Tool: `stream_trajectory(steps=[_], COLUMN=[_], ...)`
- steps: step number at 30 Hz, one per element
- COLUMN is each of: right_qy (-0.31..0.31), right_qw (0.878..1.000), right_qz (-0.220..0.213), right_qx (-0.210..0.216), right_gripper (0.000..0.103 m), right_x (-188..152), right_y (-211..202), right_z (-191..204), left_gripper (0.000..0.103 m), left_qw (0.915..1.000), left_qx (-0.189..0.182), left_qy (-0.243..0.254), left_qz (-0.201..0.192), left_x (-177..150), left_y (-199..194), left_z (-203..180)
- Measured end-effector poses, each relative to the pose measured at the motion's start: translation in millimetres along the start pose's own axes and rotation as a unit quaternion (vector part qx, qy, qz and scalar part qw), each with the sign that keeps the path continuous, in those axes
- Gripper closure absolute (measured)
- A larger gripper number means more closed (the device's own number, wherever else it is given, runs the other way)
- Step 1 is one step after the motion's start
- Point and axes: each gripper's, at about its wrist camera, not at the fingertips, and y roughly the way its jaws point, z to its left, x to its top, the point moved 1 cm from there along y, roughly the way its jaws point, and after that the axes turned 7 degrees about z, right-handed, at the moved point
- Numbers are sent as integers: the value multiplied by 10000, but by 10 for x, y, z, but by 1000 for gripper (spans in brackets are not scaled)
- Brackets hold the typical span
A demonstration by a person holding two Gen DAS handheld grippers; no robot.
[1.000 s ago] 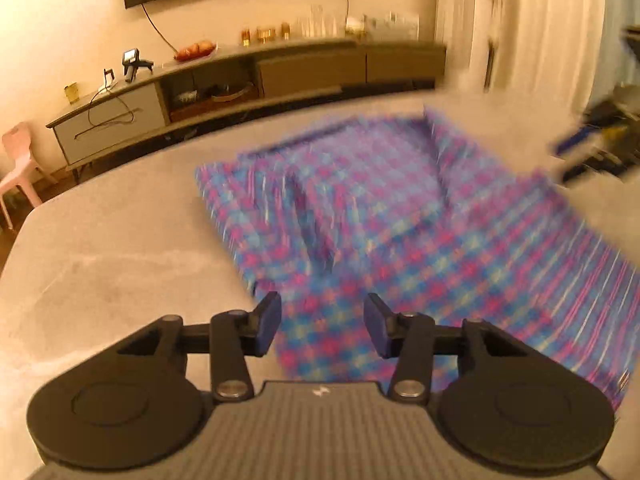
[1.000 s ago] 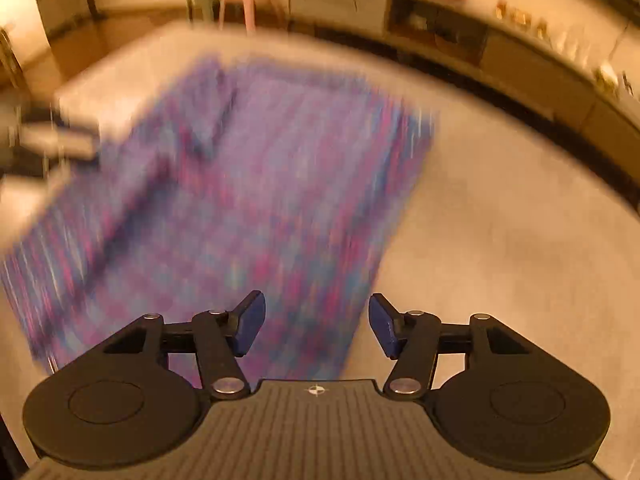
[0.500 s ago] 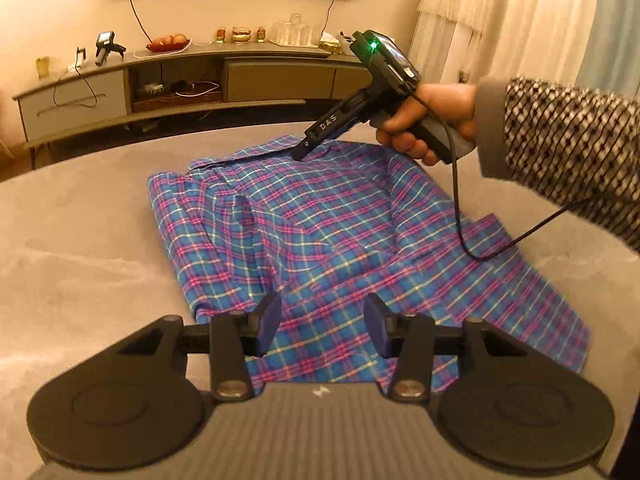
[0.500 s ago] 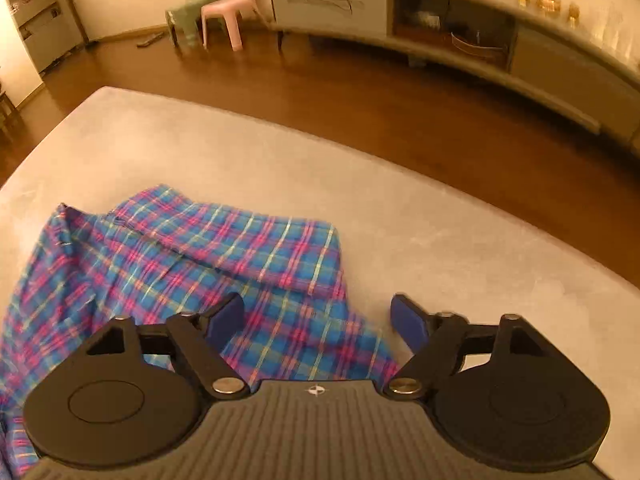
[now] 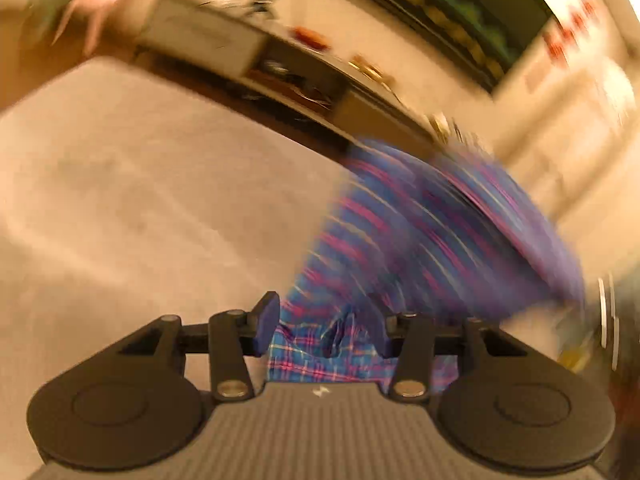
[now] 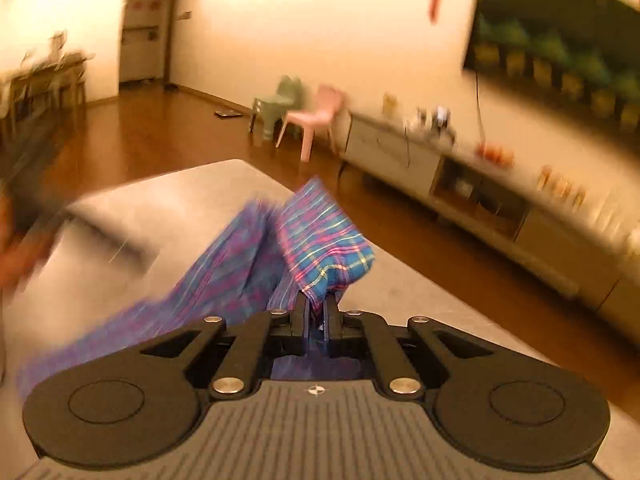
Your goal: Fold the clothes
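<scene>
The right claw [image 6: 316, 316] was pinching a corner of the plaid shirt [image 6: 320, 240], lifted off the grey table [image 6: 400, 280]. The left claw [image 5: 322, 326] stood spread around another edge (blurred). Likely a fold was starting; next, the left needed to close.

Bare table [image 5: 120, 200] left of plaid shirt [image 5: 420, 232]; low cabinet [image 6: 480, 192] well beyond table edge.

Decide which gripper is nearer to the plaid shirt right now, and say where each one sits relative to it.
Right. The right gripper is shut on a bunched edge of the plaid shirt, lifting it. The left gripper is open, with shirt fabric lying between its fingers, unclamped.
</scene>
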Motion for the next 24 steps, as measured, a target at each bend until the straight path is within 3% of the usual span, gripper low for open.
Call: stream_trajectory(steps=[4,10,12,15,17,19,21,22,23,24], right_qy=[-535,569,1127,2130,2938,3709,3968,3998,4101,4220], right_qw=[9974,9964,9927,9755,9542,9268,9158,9145,9101,9048], right_qz=[252,607,265,-131,-280,-346,-345,-331,-265,-188], right_qx=[-410,-170,344,543,483,480,506,523,528,530], right_gripper=[97,95,86,73,38,26,26,26,32,45], right_x=[-978,-1470,-1420,-1507,-1600,-1703,-1680,-1641,-1618,-1599], right_y=[-623,-636,-751,-890,-910,-838,-706,-631,-536,-437], right_z=[731,847,721,476,231,10,-161,-225,-280,-333], left_gripper=[57,57,56,50,46,41,40,43,51,77], left_qw=[9991,9974,9976,9976,9964,9943,9919,9909,9897,9885], left_qx=[-50,-197,-22,224,167,106,144,202,268,338], left_qy=[-423,-288,-67,265,441,585,762,861,972,1089], left_qz=[61,629,685,595,704,885,1004,1018,1011,997], left_x=[-166,-647,-801,-958,-973,-1028,-1093,-1112,-1126,-1139], left_y=[-158,-70,-80,-141,-88,-10,74,121,158,189], left_z=[82,-112,-213,-302,-361,-424,-494,-531,-563,-593])
